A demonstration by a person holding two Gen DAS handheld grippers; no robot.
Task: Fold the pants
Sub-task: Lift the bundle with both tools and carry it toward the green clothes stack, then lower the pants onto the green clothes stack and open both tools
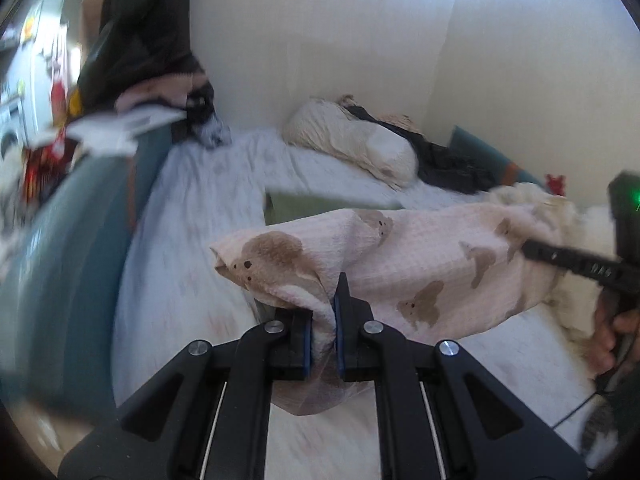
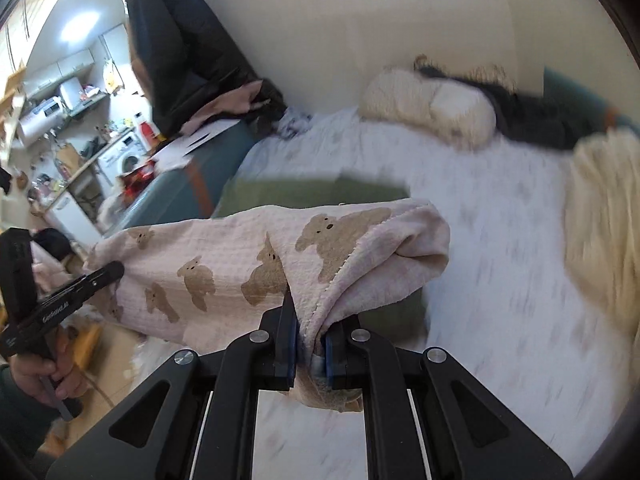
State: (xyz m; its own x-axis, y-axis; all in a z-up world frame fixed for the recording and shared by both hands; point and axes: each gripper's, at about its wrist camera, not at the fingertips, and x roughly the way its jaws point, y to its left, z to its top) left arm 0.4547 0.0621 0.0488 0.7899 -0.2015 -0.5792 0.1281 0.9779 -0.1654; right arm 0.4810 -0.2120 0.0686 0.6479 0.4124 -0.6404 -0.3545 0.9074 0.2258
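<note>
Pale pink pants (image 1: pixel 420 256) printed with brown bears hang stretched in the air between both grippers, above a white bed. My left gripper (image 1: pixel 323 332) is shut on a bunched end of the pants. The right gripper (image 1: pixel 560 258) shows at the right edge of the left wrist view, gripping the far end, a hand on its handle. In the right wrist view the same pants (image 2: pixel 224 264) run to the left, my right gripper (image 2: pixel 311 350) is shut on a gathered edge, and the left gripper (image 2: pixel 96 276) holds the other end at the left.
Below lies the bed sheet (image 1: pixel 208 208) with an olive green cloth (image 2: pixel 312 194) on it. A cream pillow (image 1: pixel 360 140) and dark clothes (image 1: pixel 452 160) sit by the wall. A teal bed frame (image 1: pixel 64 248) and hanging black coat (image 2: pixel 176 40) stand left; a cluttered kitchen (image 2: pixel 72 120) lies beyond.
</note>
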